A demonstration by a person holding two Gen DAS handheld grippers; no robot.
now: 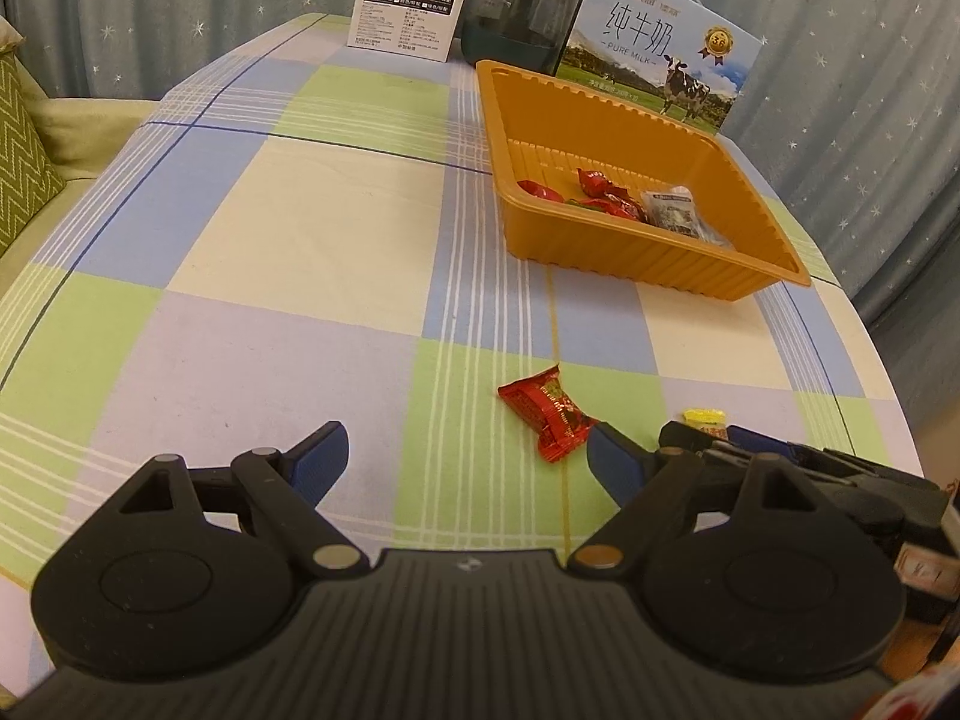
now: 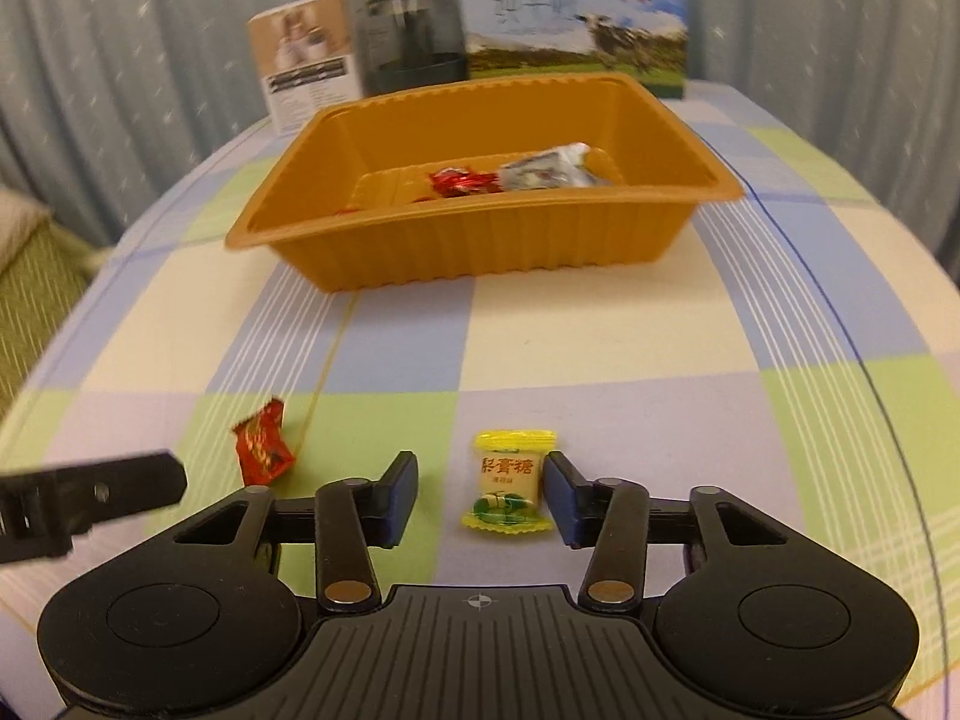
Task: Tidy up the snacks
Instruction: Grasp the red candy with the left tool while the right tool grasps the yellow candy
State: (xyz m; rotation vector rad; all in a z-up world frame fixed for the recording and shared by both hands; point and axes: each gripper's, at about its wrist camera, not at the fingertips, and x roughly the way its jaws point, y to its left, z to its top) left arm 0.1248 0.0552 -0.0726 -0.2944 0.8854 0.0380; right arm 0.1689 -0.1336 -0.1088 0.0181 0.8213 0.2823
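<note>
An orange plastic tray [image 1: 624,264] [image 2: 480,246] stands on the checked tablecloth and holds red-wrapped candies [image 1: 606,198] [image 2: 462,181] and a grey snack packet [image 1: 675,211] [image 2: 543,171]. A red candy [image 1: 546,414] [image 2: 263,443] lies loose on the cloth just ahead of my open left gripper [image 1: 468,450], near its right finger. A yellow candy [image 2: 509,487] [image 1: 705,417] lies between the fingers of my open right gripper [image 2: 483,495], close to the right pad; the jaws stand apart around it.
At the table's far edge stand a white product box [image 1: 414,0] [image 2: 306,72], a dark glass kettle [image 1: 519,12] [image 2: 414,36] and a milk carton box [image 1: 660,54] [image 2: 570,18]. A sofa with a green cushion [image 1: 24,162] is to the left. Curtains hang behind.
</note>
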